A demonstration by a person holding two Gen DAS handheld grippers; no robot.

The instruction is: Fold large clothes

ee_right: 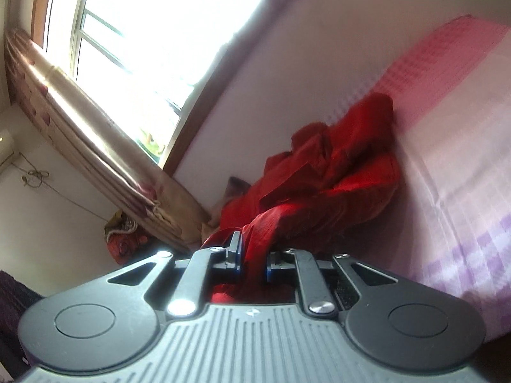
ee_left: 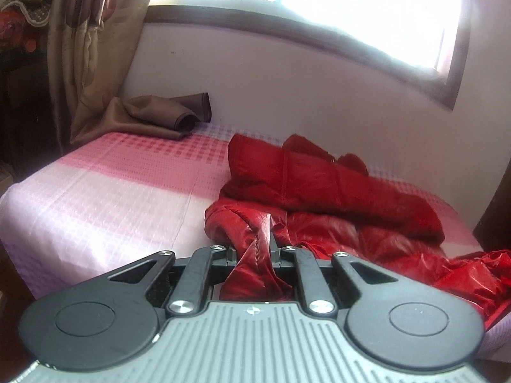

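We judge the task to be at its start: the red padded jacket [ee_left: 319, 188] lies in a crumpled heap on the pink checked bedsheet [ee_left: 121, 185], toward the wall side of the bed and under the window [ee_left: 319, 3], and we see no flat panel, no squared edge and no finished fold anywhere on it. In the left wrist view 1 part, possibly a sleeve, lies thrown across the rest of the shiny fabric, and more red cloth trails off toward the right edge of the picture. What is done so far is the grasp: our left gripper [ee_left: 254, 252] is clamped on a bunched strip of the jacket, which runs up between its fingers, and our right gripper [ee_right: 254, 258] likewise pinches a band of red fabric between its blue-padded fingers [ee_right: 238, 255]. The right camera is strongly rolled, so the bed appears to stand on end there. We cannot tell which parts of the garment the 2 grips hold. By our reckoning nearly everything is left: lifting and spreading the jacket flat, bringing in the sleeves, then folding the body. A brown curtain [ee_left: 92, 51] hangs at the left, its end resting on the bed corner.
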